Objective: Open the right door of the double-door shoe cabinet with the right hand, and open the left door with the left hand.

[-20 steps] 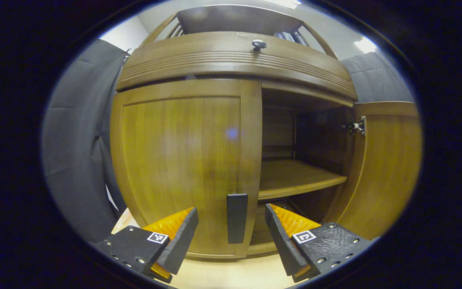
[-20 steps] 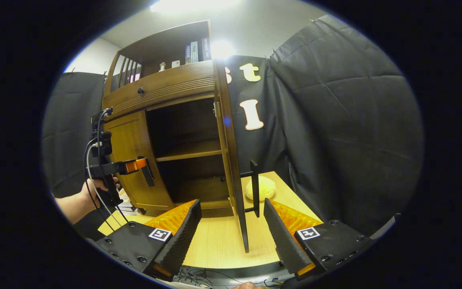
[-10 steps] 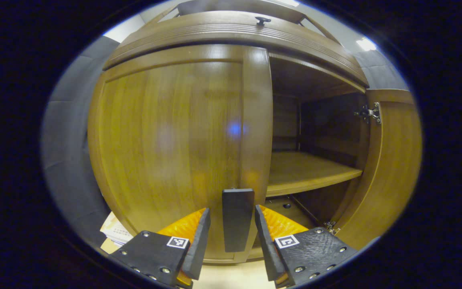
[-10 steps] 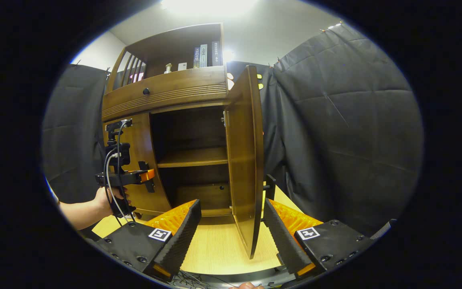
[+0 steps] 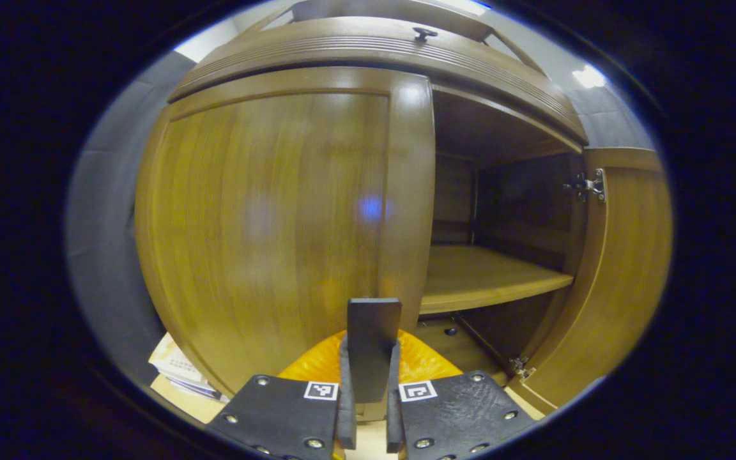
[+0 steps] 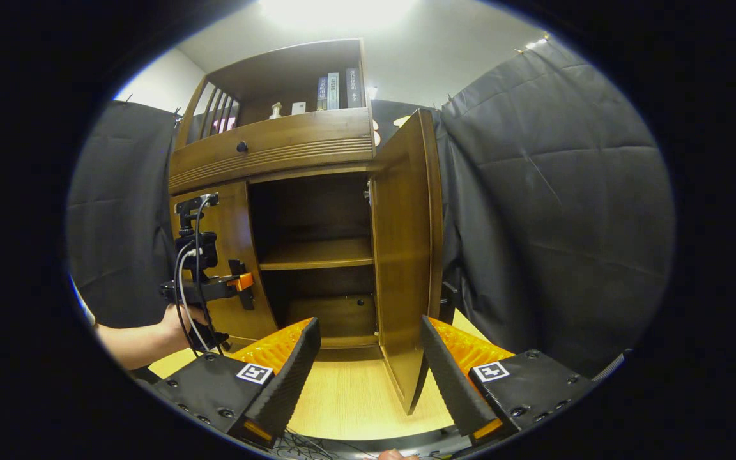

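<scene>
While the left door [image 5: 266, 211] is seen closed across the left and centre of the left gripper view, its dark handle [image 5: 373, 345] at the lower centre is pinched between both fingers of the left gripper [image 5: 368, 415]; the right door [image 6: 406, 255] is shown swung wide open at the centre of the right gripper view, with the cabinet shelf [image 6: 317, 254] exposed left of it; the right gripper [image 6: 368, 377] is held at the bottom of that view with fingers spread apart, gripping nothing, the door's lower edge between them; a hand [image 6: 179, 319] is seen at the lower left holding the left gripper.
</scene>
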